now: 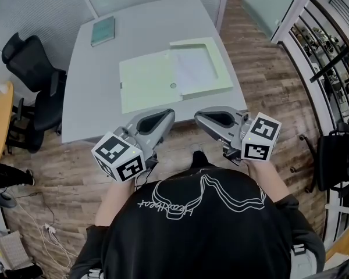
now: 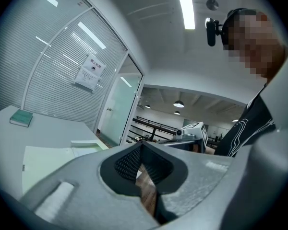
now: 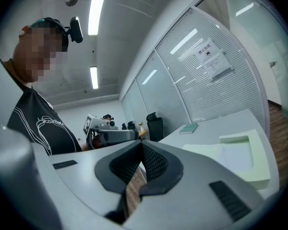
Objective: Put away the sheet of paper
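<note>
Paper sheet (image 1: 195,68) lay in its folder (image 1: 148,80), well beyond your left gripper (image 1: 170,115) and right gripper (image 1: 199,116), both shut and empty; nothing looked started, so a reach seemed due first.

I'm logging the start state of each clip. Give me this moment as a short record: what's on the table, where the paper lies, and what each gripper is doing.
table: grey, holds a folder and a book
folder: pale green, lying open
sheet of paper: white, on the folder's right half, untouched
book: teal, far left corner
left gripper: shut, empty, short of the table's near edge
right gripper: shut, empty, tip facing the left gripper's
</note>
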